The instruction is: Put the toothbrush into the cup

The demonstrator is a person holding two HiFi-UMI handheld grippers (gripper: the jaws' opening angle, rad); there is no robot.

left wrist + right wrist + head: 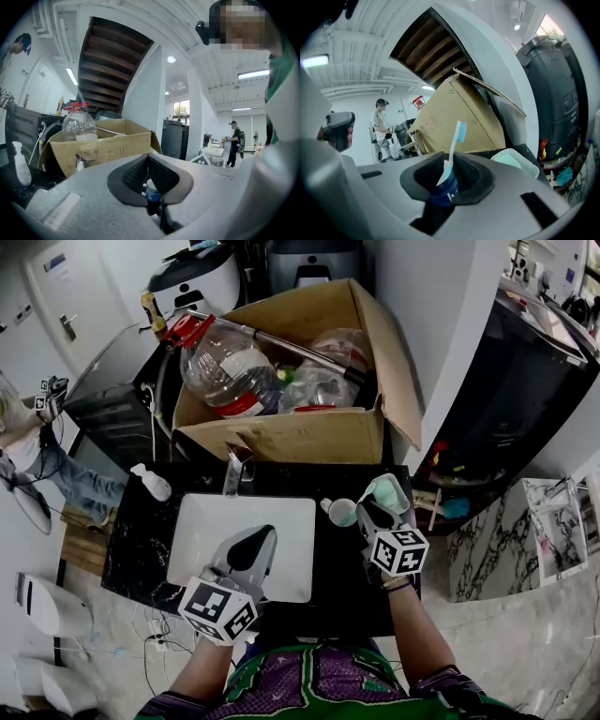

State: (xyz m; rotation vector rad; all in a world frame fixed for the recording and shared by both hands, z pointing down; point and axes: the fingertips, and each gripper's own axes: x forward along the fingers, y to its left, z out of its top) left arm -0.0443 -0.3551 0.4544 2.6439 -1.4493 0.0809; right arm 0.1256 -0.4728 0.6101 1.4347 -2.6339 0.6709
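We work at a dark counter (347, 582). A cardboard box (291, 437) fills the upper middle of the head view, and a white sink (202, 521) lies at centre left.

Our left tool (251, 547) hangs over the sink basin. In the left gripper view this tool (149, 176) has its jaws pressed together and pinches nothing that we can name. A small blue-and-white piece shows low at their seam, and we take it for part of the tool.

Our right tool (373, 514) sits right of centre in the head view, over the counter beside the sink. In the right gripper view this tool (448, 172) pinches the toothbrush (453, 149) by its lower handle.

The mint-green cup (392, 491) stands on the counter just beyond the right tool's tips, toward the upper right of them. In the right gripper view the cup (514, 161) lies low and to the right of the jaws, with its open mouth in sight.

The toothbrush's long axis runs out along the jaws, rising in the frame and leaning slightly right, with the blue bristles at the far end. The bristles stand left of the cup and apart from it, so the toothbrush is not yet in.

The right tool is the nearer one by far. We judge that the next move is a short shift right, followed by tipping the bristle end down into the cup's mouth.
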